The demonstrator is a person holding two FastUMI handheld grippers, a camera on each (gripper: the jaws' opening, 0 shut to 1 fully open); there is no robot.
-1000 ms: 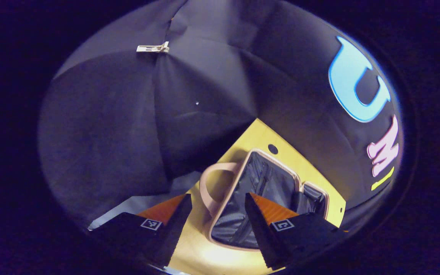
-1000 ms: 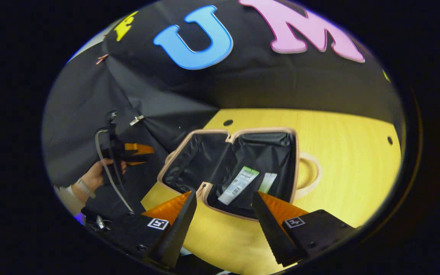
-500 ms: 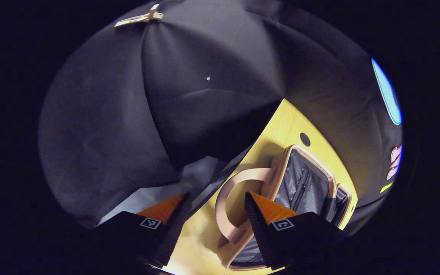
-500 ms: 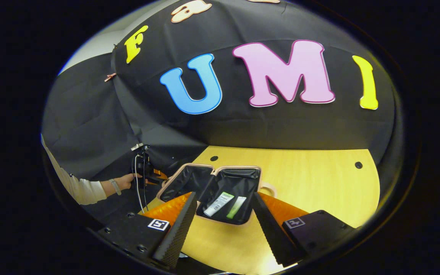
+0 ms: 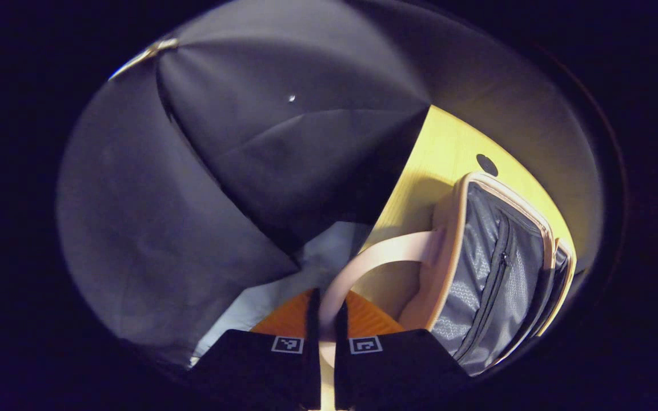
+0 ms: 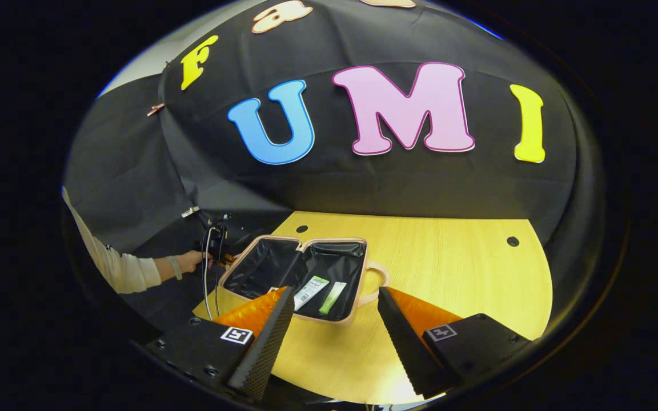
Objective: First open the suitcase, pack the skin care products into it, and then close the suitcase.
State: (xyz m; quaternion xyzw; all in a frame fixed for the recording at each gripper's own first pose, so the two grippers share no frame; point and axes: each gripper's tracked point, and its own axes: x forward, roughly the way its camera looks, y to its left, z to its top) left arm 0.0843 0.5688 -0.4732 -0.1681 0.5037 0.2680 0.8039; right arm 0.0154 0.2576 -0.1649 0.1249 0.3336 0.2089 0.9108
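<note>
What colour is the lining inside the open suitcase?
Grey, with a faint woven pattern; the suitcase lining shows best in the left gripper view.

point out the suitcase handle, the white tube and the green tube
suitcase handle [image 5: 383,254], left gripper view, on the middle of the pink loop
white tube [image 6: 309,288], right gripper view, on its labelled body
green tube [image 6: 333,297], right gripper view, on its body

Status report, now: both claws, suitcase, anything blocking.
Left claw shut on the suitcase handle. Right claw open, empty, above the table. Suitcase open flat, two skin care tubes inside. Nothing blocking.
</note>
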